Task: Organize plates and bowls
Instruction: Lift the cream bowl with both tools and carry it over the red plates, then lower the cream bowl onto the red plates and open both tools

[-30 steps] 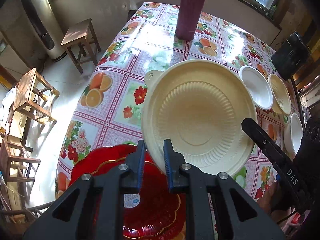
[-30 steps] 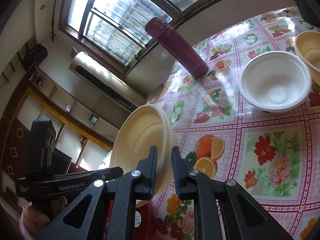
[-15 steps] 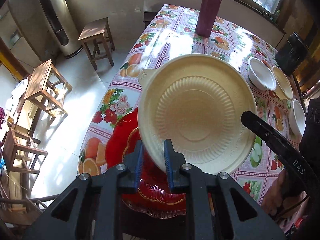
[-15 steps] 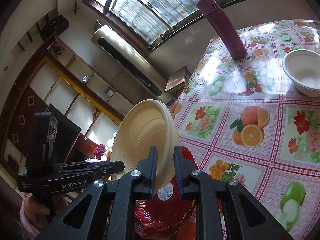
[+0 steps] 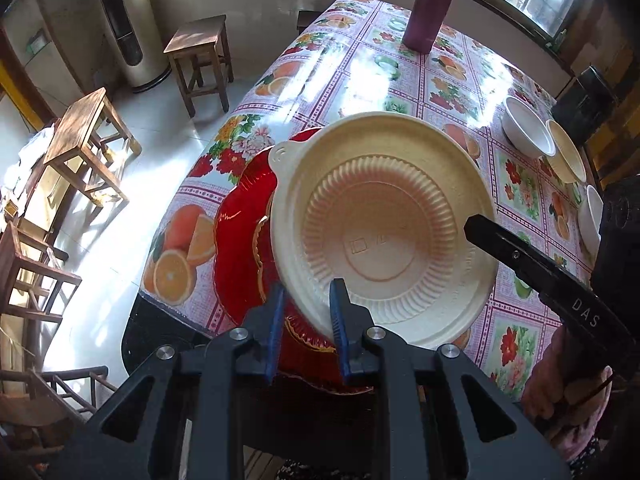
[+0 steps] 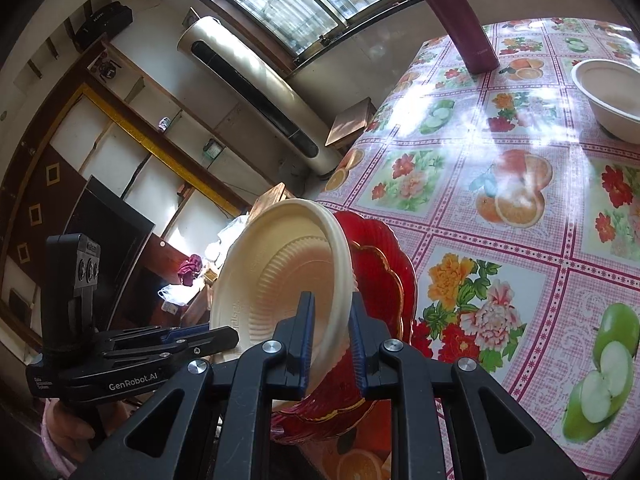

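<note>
Both the left gripper [image 5: 306, 322] and right gripper [image 6: 330, 344] pinch the cream plate [image 5: 384, 236], tilted, directly above the red plate [image 5: 240, 248].

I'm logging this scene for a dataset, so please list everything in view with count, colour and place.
plate: one, cream, tilted, rim gripped from two sides, over the red plates
red plates: a stack, red with gold trim, table's near corner
bowls: three, white and cream, table's right edge
bottle: one, maroon, table's far end
table: one, fruit-and-flower cloth
stools: several, wooden, floor at left
left gripper: black, blue-padded fingers, shut on plate
right gripper: same, shut on plate
</note>
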{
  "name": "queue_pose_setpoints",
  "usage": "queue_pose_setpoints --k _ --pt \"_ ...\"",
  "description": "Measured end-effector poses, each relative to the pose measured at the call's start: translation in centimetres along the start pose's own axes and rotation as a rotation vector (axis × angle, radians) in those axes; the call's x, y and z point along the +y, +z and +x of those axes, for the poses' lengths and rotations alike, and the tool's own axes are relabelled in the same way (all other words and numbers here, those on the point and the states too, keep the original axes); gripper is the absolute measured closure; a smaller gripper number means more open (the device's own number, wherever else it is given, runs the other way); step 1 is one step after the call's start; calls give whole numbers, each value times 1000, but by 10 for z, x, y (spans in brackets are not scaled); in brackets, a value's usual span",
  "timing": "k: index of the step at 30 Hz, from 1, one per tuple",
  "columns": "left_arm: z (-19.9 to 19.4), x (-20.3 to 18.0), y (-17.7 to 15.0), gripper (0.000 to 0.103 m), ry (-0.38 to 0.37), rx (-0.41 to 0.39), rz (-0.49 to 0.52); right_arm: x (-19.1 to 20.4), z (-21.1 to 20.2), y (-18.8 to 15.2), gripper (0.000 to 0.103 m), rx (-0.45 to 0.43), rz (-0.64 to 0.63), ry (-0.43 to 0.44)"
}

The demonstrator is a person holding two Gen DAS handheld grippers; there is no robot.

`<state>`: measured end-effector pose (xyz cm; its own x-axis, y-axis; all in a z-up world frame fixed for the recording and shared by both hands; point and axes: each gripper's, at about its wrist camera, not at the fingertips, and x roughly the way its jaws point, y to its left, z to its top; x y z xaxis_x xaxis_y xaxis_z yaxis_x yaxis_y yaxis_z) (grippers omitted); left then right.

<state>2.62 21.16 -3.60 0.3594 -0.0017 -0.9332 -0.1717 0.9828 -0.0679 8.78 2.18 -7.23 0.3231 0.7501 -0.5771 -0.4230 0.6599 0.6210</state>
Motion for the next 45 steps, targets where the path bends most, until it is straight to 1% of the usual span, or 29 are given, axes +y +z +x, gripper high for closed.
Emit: queue_pose_setpoints --k 5,9,16,19,23,24,25,26,27,28,29,30,31,32,33,34,35,38,40,42,45 --pt "4 -1 -7 83 5 0 0 1 3 -7 84 8 -23 -18" --pt "13 0 -10 83 14 7 -5 1 8 -11 84 16 -48 -48" --pt "20 -4 -11 83 35 -4 10 1 14 -15 85 16 -82 -99" --pt "22 -3 -13 83 39 -8 6 8 15 -19 85 2 -131 -132" --pt "23 -4 -15 81 75 -24 17 18 17 -23 84 -6 -184 -170" --pt "23 -4 -16 80 77 -27 19 20 17 -24 84 -11 -200 -184" --pt "22 -4 -17 79 82 -32 20 22 16 -24 81 -17 -215 -199" --pt "21 -5 -18 75 96 -42 22 23 15 -25 77 -24 -225 -210" --pt "19 -5 -19 72 113 -59 24 24 14 -25 68 -34 -233 -215" --pt "16 -6 -19 61 132 -83 28 26 11 -25 61 -49 -244 -218" --pt "11 -8 -21 49 155 -113 34 29 7 -25 58 -67 -260 -226" --pt "5 -8 -22 44 181 -152 43 31 3 -25 49 -86 -278 -232" --pt "-2 -9 -23 37 210 -198 52 33 -2 -24 39 -109 -293 -235" --pt "-9 -12 -24 33 242 -247 61 34 -7 -24 36 -138 -303 -235" --pt "-17 -15 -25 30 273 -297 70 35 -13 -23 30 -166 -309 -233" --pt "-25 -18 -26 24 301 -347 77 35 -19 -22 27 -189 -312 -230" --pt "-33 -22 -28 19 331 -398 83 34 -24 -20 25 -209 -313 -228" --pt "-55 -34 -30 19 403 -531 107 27 -40 -15 20 -266 -299 -228" --pt "-67 -45 -31 17 424 -600 125 20 -51 -9 19 -299 -274 -227" --pt "-76 -56 -31 16 415 -641 144 12 -62 -3 19 -331 -250 -235" --pt "-83 -75 -27 16 396 -674 175 2 -79 5 18 -380 -224 -260"
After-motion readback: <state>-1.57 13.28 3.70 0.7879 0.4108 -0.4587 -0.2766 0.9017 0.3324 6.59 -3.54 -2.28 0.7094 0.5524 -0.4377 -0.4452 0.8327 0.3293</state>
